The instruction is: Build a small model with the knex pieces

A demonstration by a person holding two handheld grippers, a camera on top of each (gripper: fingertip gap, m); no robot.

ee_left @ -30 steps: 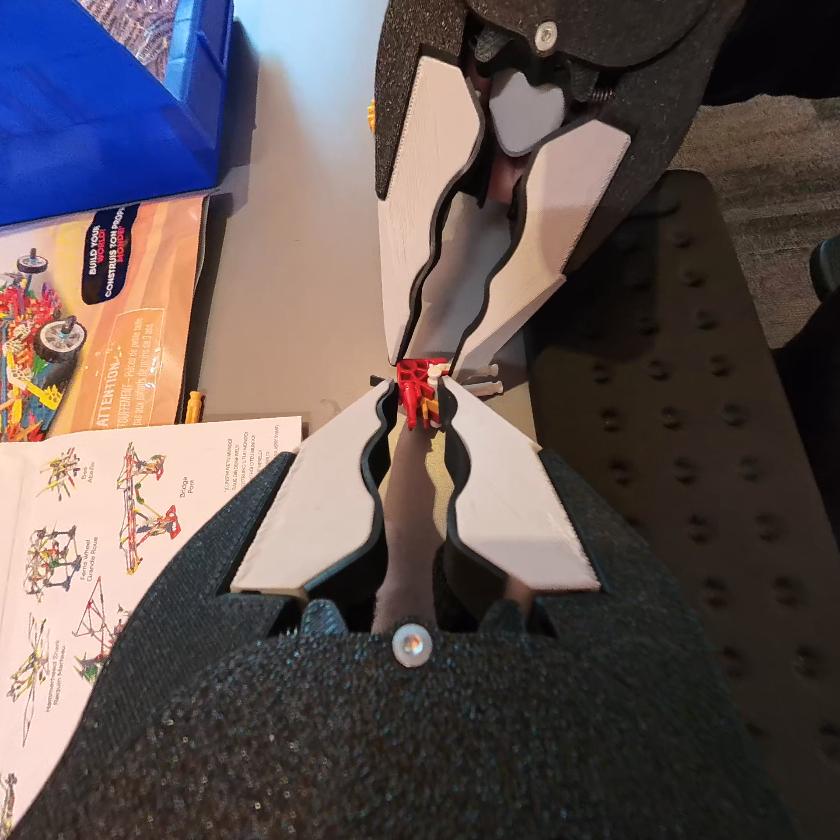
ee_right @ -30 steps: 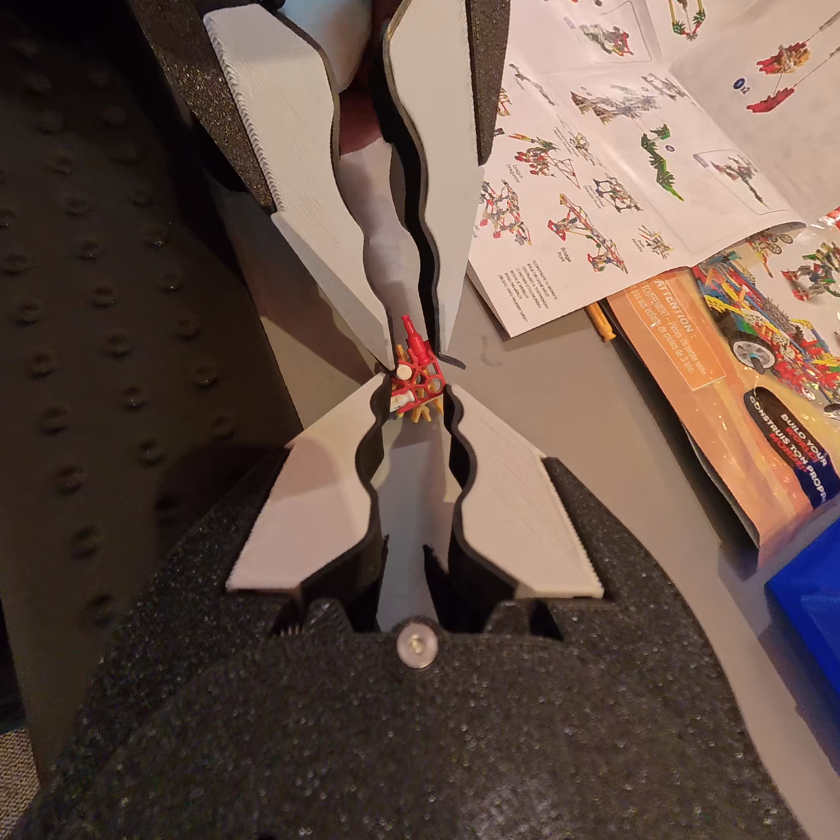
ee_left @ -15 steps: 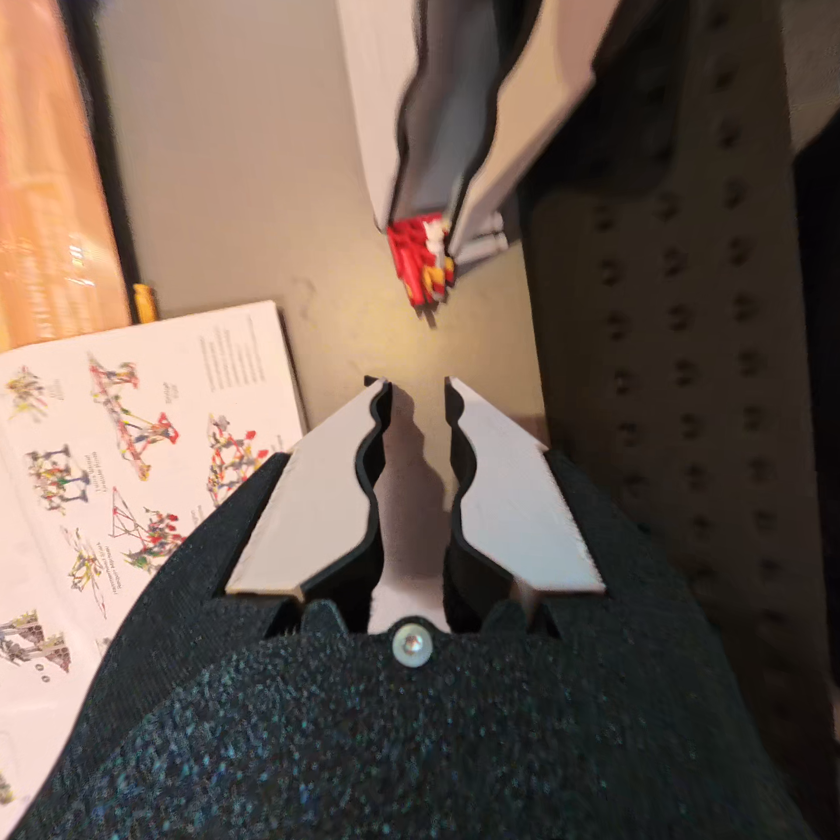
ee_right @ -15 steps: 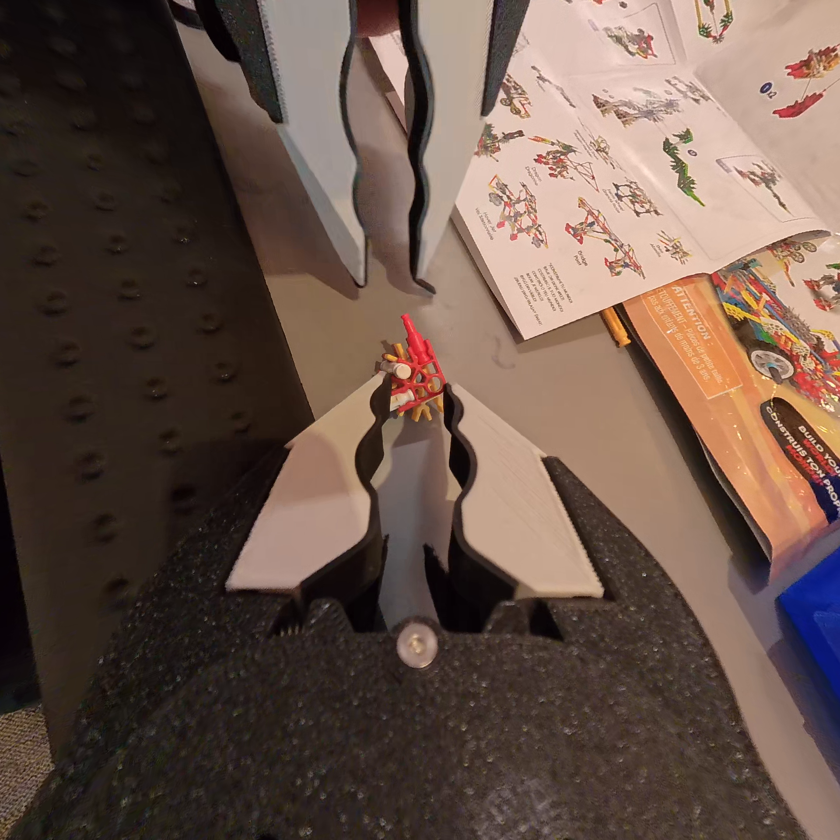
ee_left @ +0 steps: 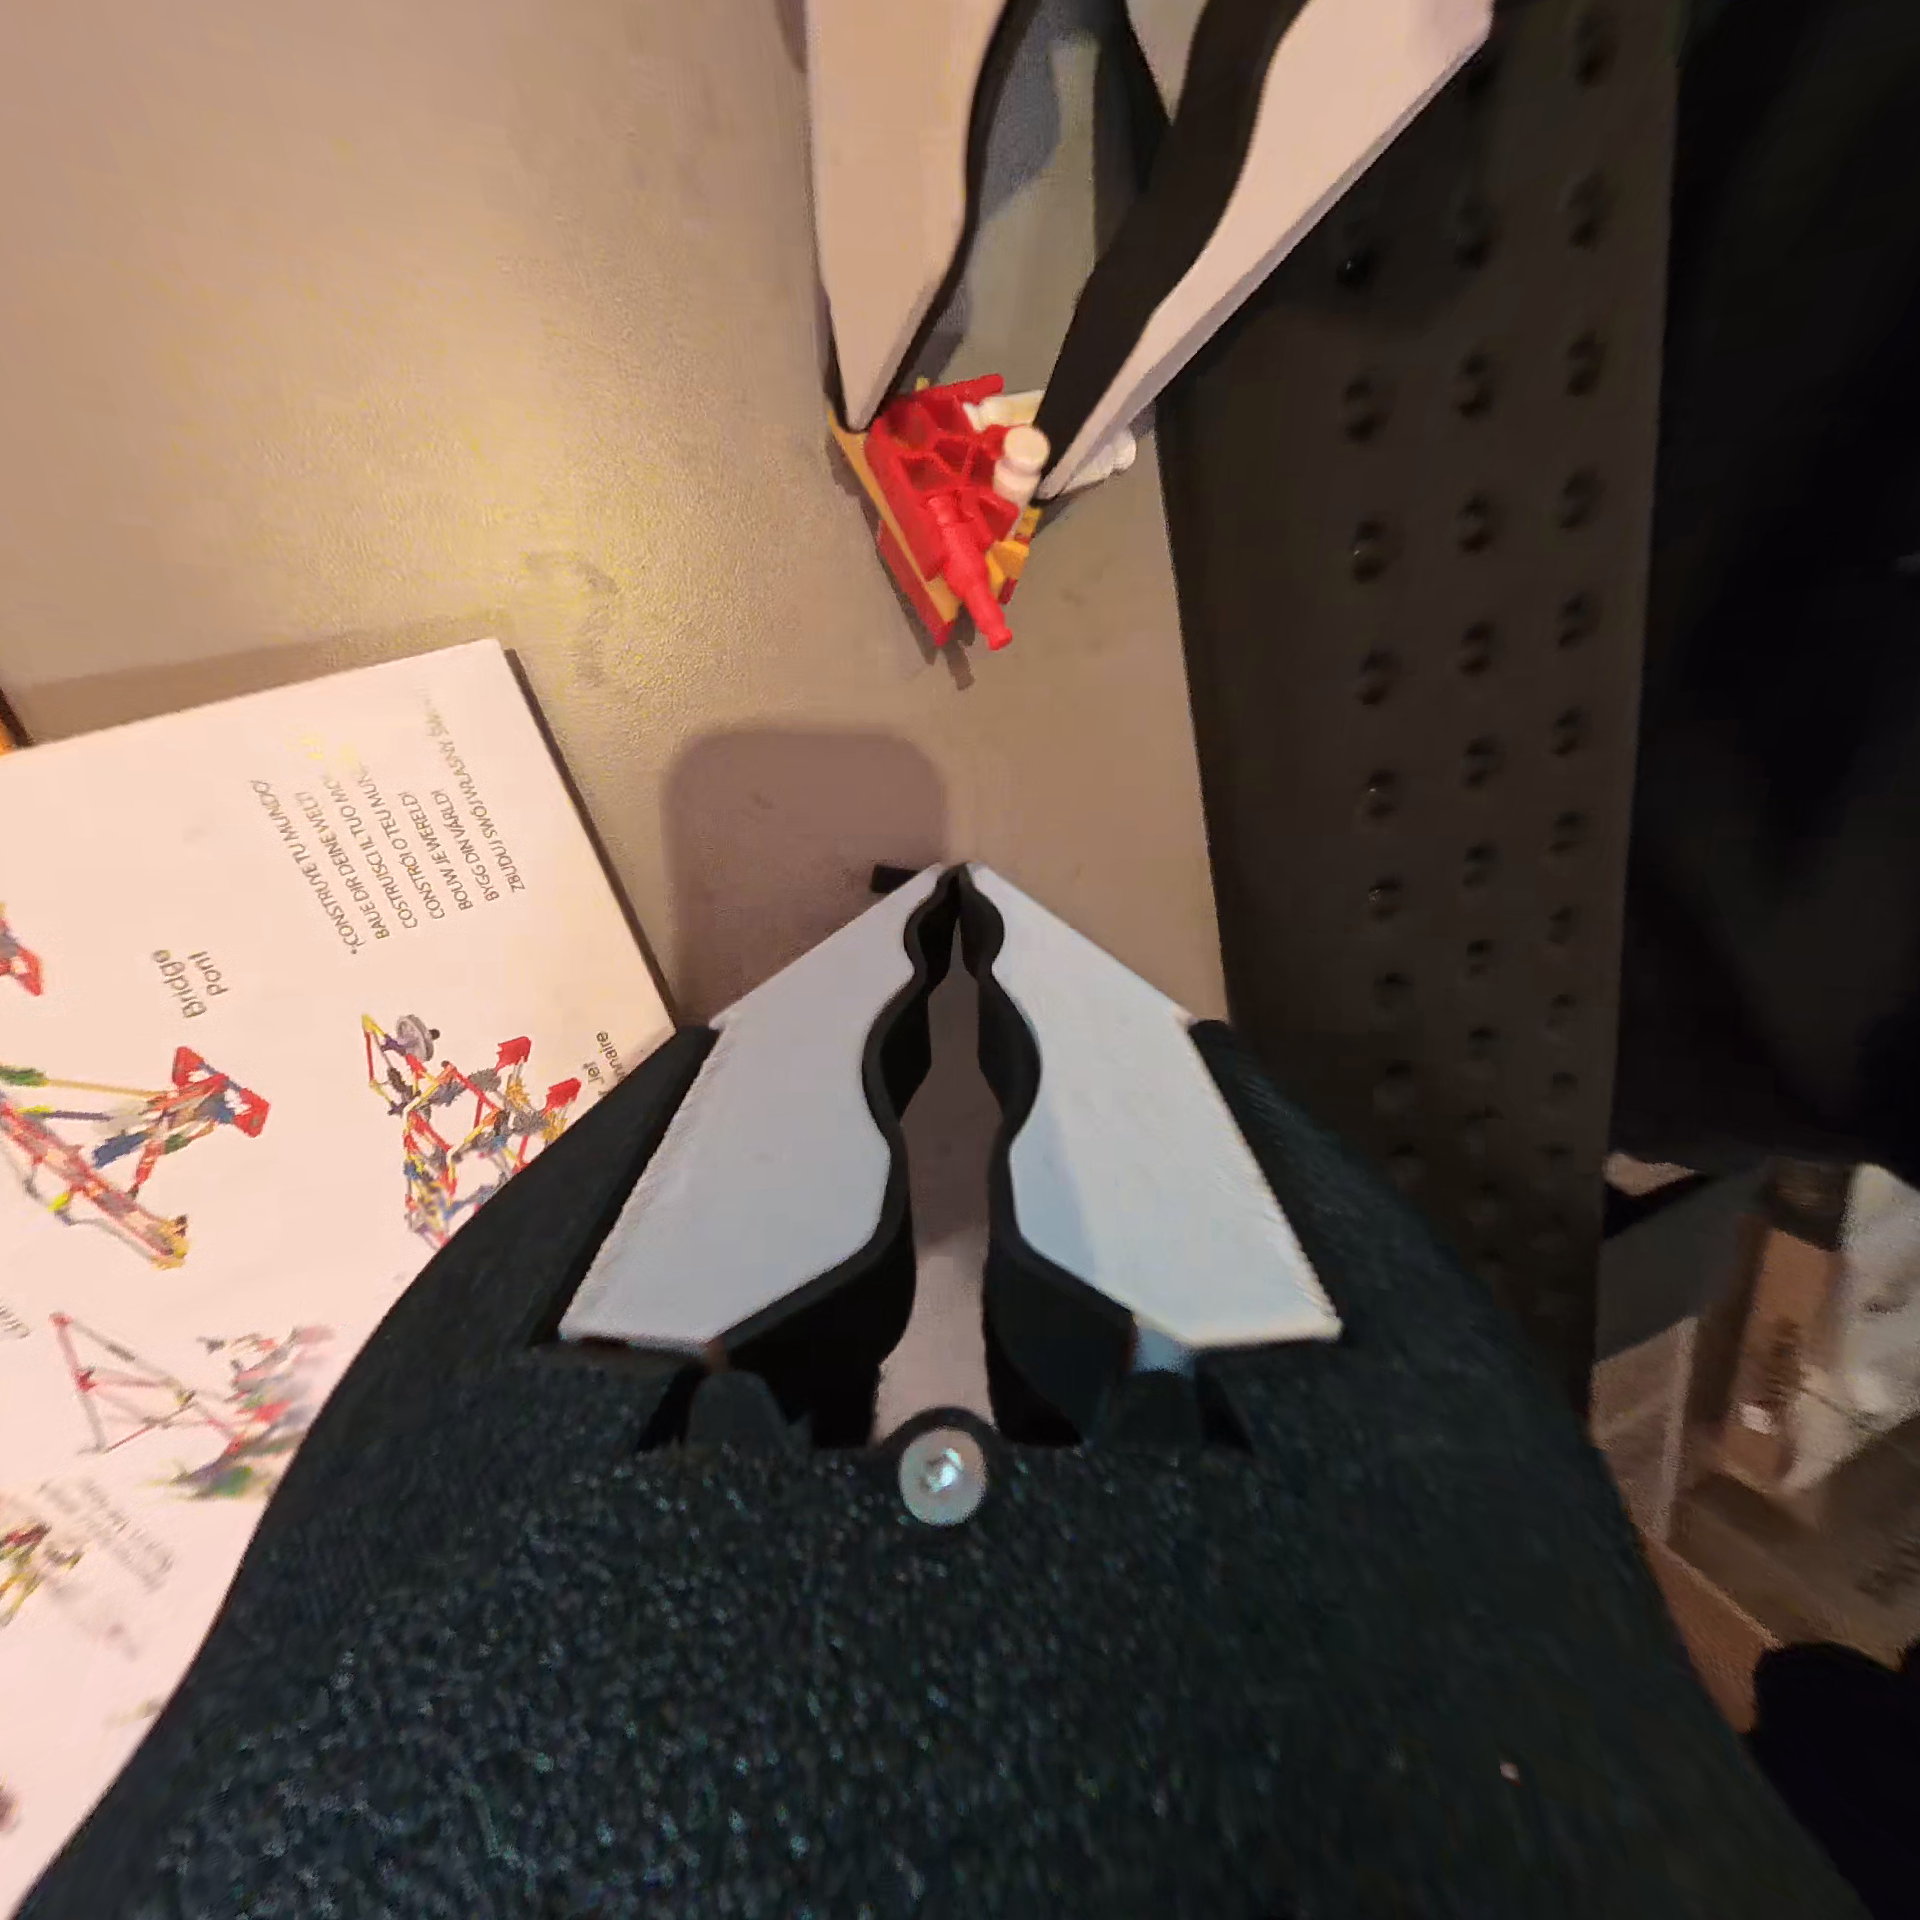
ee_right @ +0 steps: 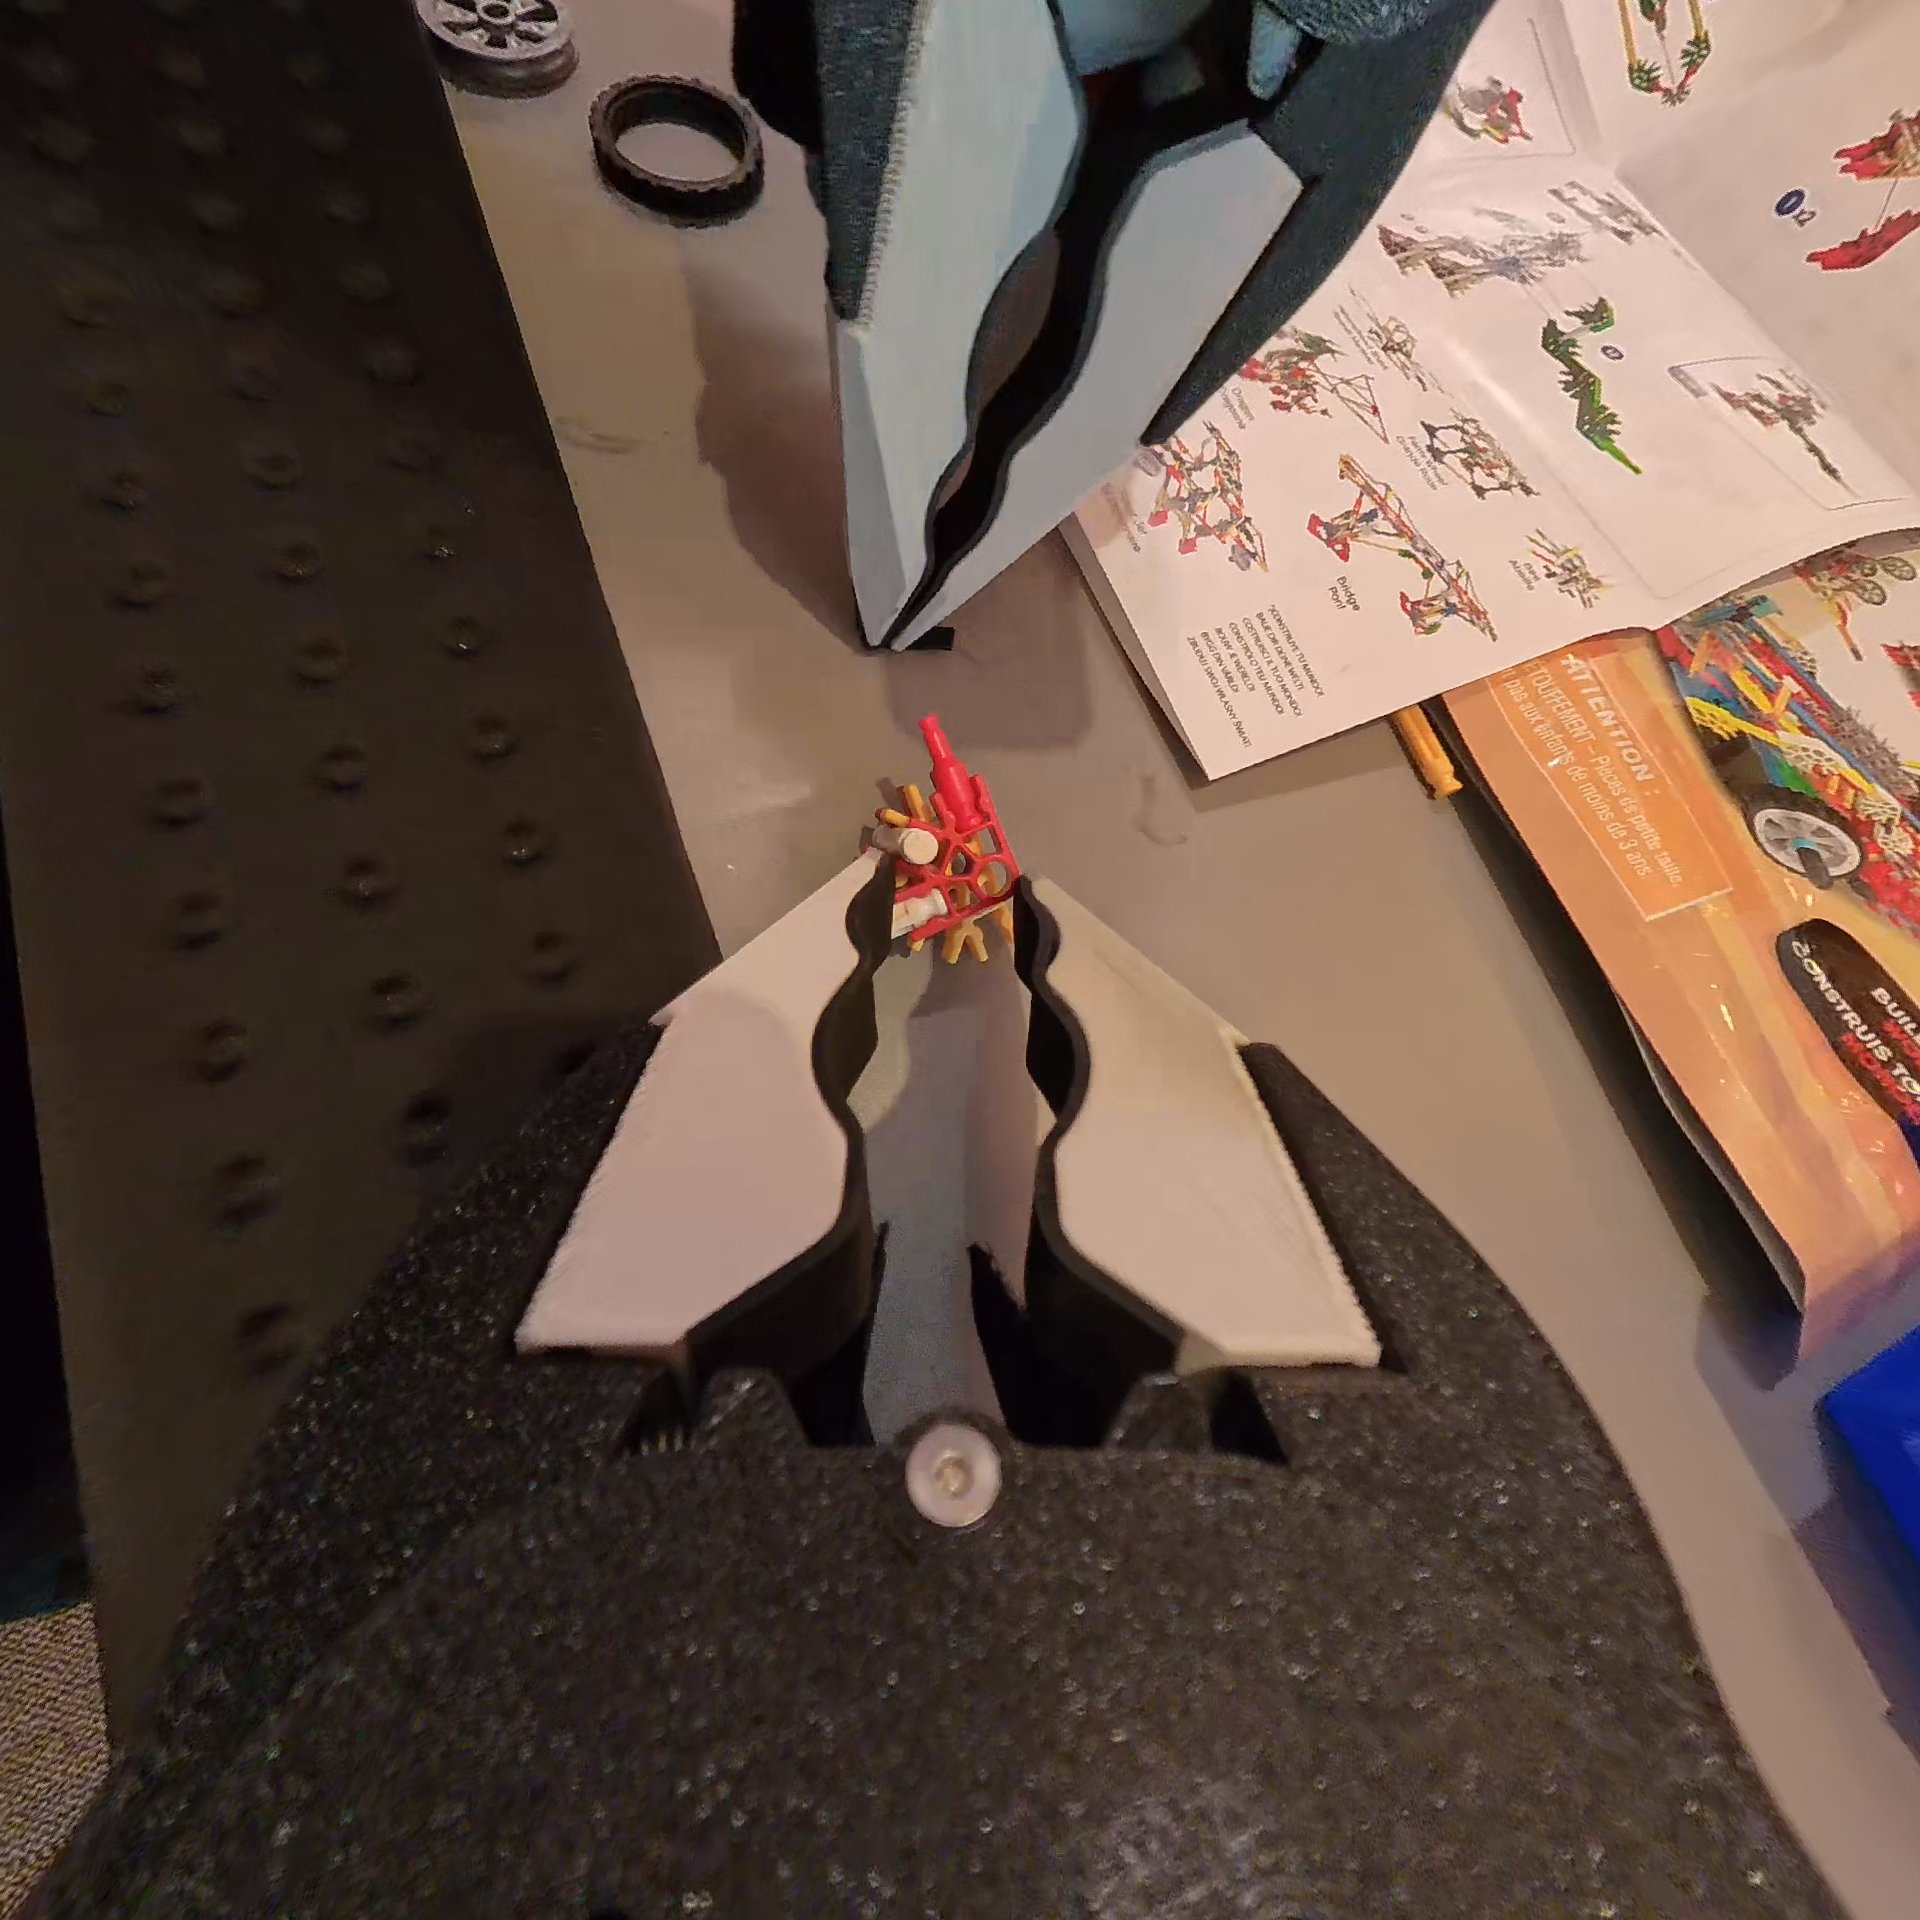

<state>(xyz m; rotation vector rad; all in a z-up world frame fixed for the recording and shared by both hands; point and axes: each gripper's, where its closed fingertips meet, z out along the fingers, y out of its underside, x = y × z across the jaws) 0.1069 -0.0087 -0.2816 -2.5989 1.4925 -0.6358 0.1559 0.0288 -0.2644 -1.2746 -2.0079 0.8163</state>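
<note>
Now red toy piece (ee_right: 951, 868) pinched between right gripper (ee_right: 945, 894) fingers.

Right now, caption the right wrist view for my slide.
Right gripper pinching a small red construction-toy assembly above the grey table.

Two grippers: left gripper (ee_left: 954, 878), right gripper (ee_right: 951, 894). One small red-yellow-white toy assembly (ee_right: 951, 862). One instruction sheet (ee_right: 1507, 416). One orange printed package (ee_right: 1714, 883). One black tyre ring (ee_right: 675, 151). One grey wheel hub (ee_right: 499, 36). One loose yellow rod (ee_right: 1418, 743). One blue bin (ee_right: 1881, 1455). One dimpled black mat (ee_right: 260, 623).
</note>
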